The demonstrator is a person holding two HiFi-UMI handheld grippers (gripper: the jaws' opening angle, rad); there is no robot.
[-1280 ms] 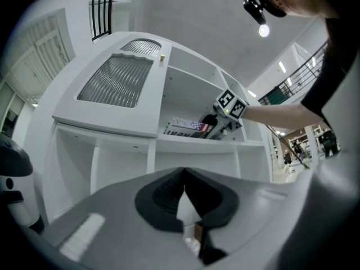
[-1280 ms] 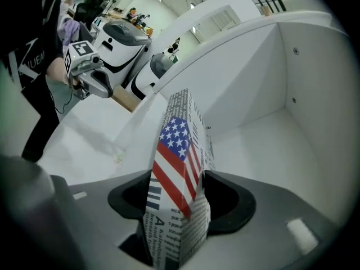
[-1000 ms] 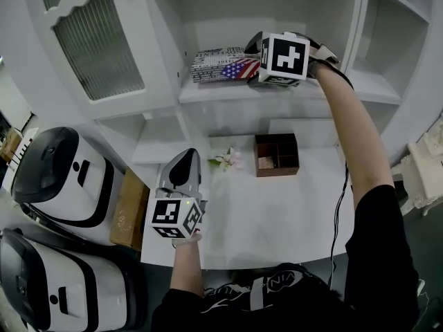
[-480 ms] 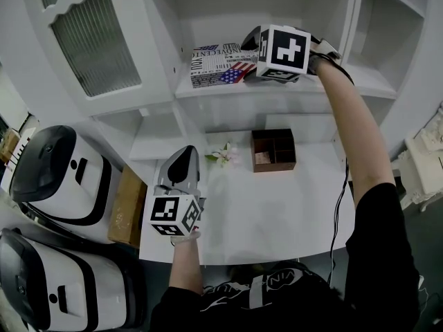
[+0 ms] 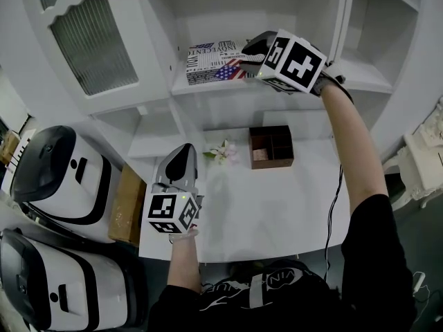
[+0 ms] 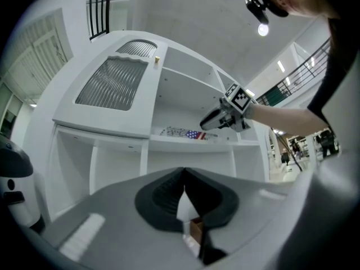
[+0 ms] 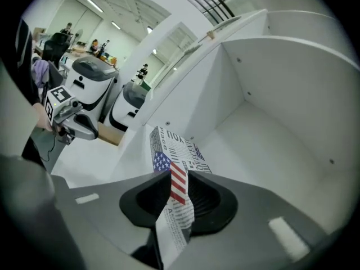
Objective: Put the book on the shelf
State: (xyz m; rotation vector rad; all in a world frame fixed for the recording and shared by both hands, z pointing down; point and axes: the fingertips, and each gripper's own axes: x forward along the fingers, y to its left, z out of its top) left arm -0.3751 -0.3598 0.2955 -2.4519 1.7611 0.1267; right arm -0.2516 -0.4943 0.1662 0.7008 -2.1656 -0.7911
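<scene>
The book (image 5: 211,61), with newsprint lettering and a stars-and-stripes flag on its cover, lies flat on the white shelf (image 5: 208,87) inside the cabinet. My right gripper (image 5: 248,54) reaches in at the book's right end. In the right gripper view its jaws are closing and the book (image 7: 171,156) sits between them, the pads (image 7: 147,198) against its two faces. My left gripper (image 5: 181,154) hovers low over the table (image 5: 277,206), away from the book, with its jaws shut and nothing in them. The left gripper view shows the book (image 6: 185,134) and the right gripper (image 6: 211,122) up on the shelf.
A brown compartment box (image 5: 271,146) and a small flower sprig (image 5: 220,152) lie at the back of the table. Two white robot bodies (image 5: 55,171) and a cardboard box (image 5: 128,206) stand at the left. A cabinet door (image 5: 90,33) hangs open left of the shelf.
The right gripper has rolled over and its jaws have come in on the book's right end. The left gripper has stayed put.
</scene>
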